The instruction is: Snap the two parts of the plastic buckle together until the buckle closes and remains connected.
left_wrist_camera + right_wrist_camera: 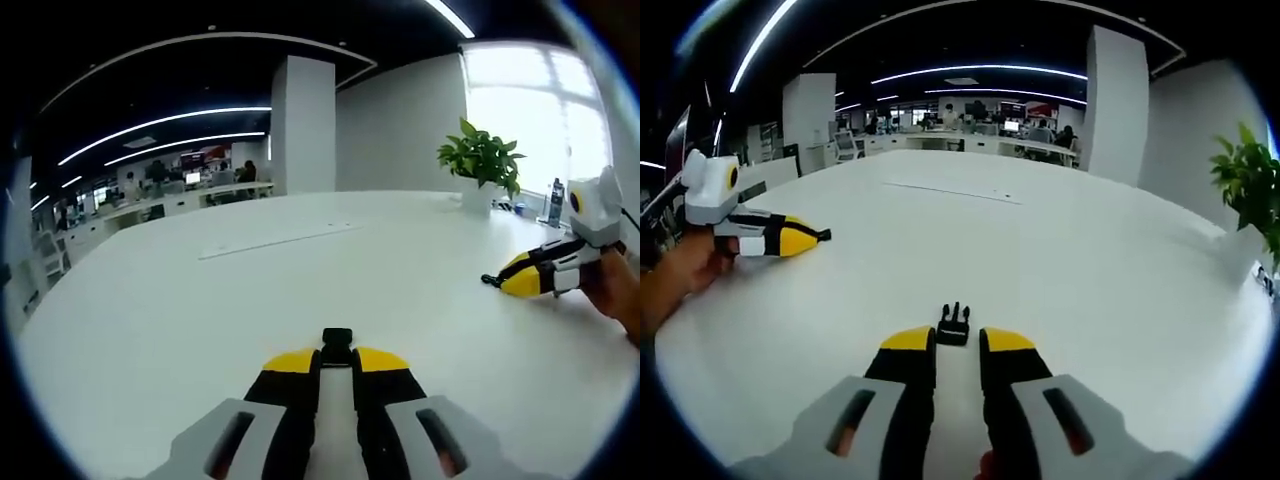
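On the white counter (pixel 150 320), the left tool (pixel 337 360) is clenched on the black buckle socket (pixel 337 345) at its yellow tips. The right tool (pixel 958 340) stands released, the pronged buckle part (pixel 954 325) lying on the counter between its tips. A potted plant (pixel 482 165) stands far off.

Two black plastic buckle halves, unjoined, well apart on the white desk (pixel 200 320). Socket half (pixel 337 346): small blocky piece, lying flat on the desk. Pronged half (pixel 954 325): flat on the desk too, prongs pointing toward the desk's far edge.
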`<move>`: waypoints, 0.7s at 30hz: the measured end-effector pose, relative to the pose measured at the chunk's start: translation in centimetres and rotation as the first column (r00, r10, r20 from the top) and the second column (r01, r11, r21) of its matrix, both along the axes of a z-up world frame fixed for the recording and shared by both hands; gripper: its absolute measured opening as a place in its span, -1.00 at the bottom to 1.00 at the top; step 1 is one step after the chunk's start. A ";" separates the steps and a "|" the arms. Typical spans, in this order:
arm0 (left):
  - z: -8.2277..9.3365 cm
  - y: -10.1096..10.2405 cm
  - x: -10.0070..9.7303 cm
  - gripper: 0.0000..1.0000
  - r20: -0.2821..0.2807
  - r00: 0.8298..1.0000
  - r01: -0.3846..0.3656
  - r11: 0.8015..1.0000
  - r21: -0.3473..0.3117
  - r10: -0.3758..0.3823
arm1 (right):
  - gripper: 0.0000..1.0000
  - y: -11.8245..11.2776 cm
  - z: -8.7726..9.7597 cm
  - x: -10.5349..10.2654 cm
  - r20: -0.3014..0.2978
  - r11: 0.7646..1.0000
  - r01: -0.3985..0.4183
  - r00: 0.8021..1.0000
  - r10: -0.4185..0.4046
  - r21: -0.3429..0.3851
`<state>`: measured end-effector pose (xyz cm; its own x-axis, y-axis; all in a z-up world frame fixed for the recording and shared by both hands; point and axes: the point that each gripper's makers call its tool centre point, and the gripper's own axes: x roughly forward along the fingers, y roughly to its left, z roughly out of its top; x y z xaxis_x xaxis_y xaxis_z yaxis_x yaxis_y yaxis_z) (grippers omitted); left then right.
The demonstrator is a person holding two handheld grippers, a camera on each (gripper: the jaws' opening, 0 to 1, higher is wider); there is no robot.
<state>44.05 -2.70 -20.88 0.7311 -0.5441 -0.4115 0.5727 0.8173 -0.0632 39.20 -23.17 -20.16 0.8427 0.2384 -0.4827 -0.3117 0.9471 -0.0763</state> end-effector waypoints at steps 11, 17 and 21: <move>0.0 0.1 0.0 -0.76 -0.002 1.000 -0.002 1.000 -0.001 0.002 | -0.66 0.0 0.0 0.0 0.007 1.000 -0.006 1.000 0.006 0.002; 0.0 0.1 0.0 -0.76 0.001 1.000 -0.001 1.000 -0.001 0.001 | -0.66 0.1 0.0 0.1 0.014 1.000 -0.009 1.000 0.009 0.012; 0.0 0.1 0.0 -0.76 0.000 1.000 0.000 1.000 -0.002 0.000 | -0.71 0.1 0.0 0.1 0.014 1.000 -0.013 1.000 0.012 0.015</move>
<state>44.08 -2.57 -20.88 0.7309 -0.5451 -0.4106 0.5730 0.8170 -0.0645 39.33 -23.09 -20.20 0.8460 0.2562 -0.4676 -0.3226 0.9442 -0.0663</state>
